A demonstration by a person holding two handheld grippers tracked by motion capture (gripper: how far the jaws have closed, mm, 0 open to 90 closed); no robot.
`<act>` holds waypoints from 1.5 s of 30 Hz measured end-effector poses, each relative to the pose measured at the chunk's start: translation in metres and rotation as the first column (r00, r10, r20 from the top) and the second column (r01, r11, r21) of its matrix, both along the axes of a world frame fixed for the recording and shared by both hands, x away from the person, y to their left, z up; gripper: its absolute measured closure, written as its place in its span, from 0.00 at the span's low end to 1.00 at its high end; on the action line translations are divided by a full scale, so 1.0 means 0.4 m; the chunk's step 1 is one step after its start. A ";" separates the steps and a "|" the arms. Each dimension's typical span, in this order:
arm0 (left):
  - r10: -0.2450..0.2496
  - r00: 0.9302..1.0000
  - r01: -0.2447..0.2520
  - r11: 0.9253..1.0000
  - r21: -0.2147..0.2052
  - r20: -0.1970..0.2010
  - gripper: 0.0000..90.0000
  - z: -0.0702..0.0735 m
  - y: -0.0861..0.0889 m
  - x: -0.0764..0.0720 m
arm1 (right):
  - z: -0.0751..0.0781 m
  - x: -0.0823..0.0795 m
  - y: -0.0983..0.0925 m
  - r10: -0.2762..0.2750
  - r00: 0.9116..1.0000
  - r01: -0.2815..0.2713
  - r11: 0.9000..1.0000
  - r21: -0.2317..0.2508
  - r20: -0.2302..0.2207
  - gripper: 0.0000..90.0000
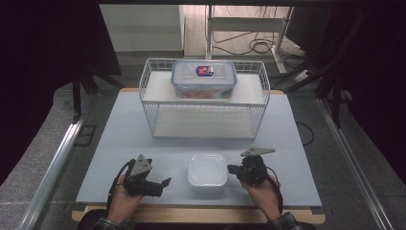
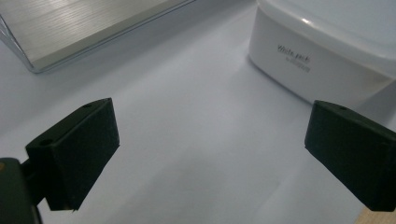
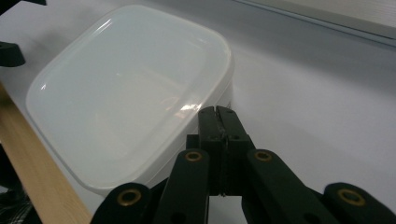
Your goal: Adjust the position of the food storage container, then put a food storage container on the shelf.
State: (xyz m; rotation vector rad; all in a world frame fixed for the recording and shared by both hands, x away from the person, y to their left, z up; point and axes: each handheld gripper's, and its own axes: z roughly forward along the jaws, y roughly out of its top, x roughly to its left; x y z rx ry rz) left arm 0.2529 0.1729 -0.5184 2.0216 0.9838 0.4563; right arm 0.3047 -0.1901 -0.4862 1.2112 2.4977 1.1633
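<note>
A white square container (image 1: 207, 168) sits open-topped near the table's front edge, between my two grippers. My left gripper (image 1: 163, 186) rests to its left, held by a hand, open with nothing between its jaws; in the left gripper view (image 2: 210, 126) the container's side (image 2: 327, 46) lies ahead to the right. My right gripper (image 1: 231, 168) is just right of the container, shut and empty. In the right gripper view its tips (image 3: 219, 112) point at the container's rim (image 3: 126, 88); contact cannot be told.
A white wire rack (image 1: 153, 120) with two shelves stands at the back middle of the pale mat (image 1: 124, 139). A clear lidded box (image 1: 204, 79) with a blue-rimmed lid sits on its upper shelf. The table's wooden front edge (image 3: 28, 154) runs close behind the container.
</note>
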 end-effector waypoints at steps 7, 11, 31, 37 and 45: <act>0.014 0.999 -0.015 0.999 -0.041 -0.042 0.04 0.003 0.010 0.004 | 0.006 -0.012 0.021 0.033 0.999 -0.032 0.999 -0.023 0.038 0.95; 0.015 0.999 -0.018 0.998 -0.062 -0.048 0.04 0.007 0.014 0.004 | 0.010 -0.025 -0.007 0.023 0.995 -0.020 0.999 -0.029 0.092 0.76; -0.026 0.997 0.017 0.994 -0.103 -0.079 0.02 0.020 0.008 0.013 | 0.000 -0.016 -0.024 0.078 0.992 -0.083 0.995 0.048 0.097 0.10; -0.055 0.996 0.048 0.994 -0.102 -0.074 0.03 0.037 -0.021 0.023 | 0.007 -0.024 -0.002 0.087 0.992 -0.090 0.996 0.026 0.093 0.03; -0.106 0.990 0.092 0.985 -0.144 -0.091 0.05 0.058 -0.068 0.056 | 0.025 -0.022 0.023 0.070 0.996 -0.073 0.996 0.051 0.063 0.10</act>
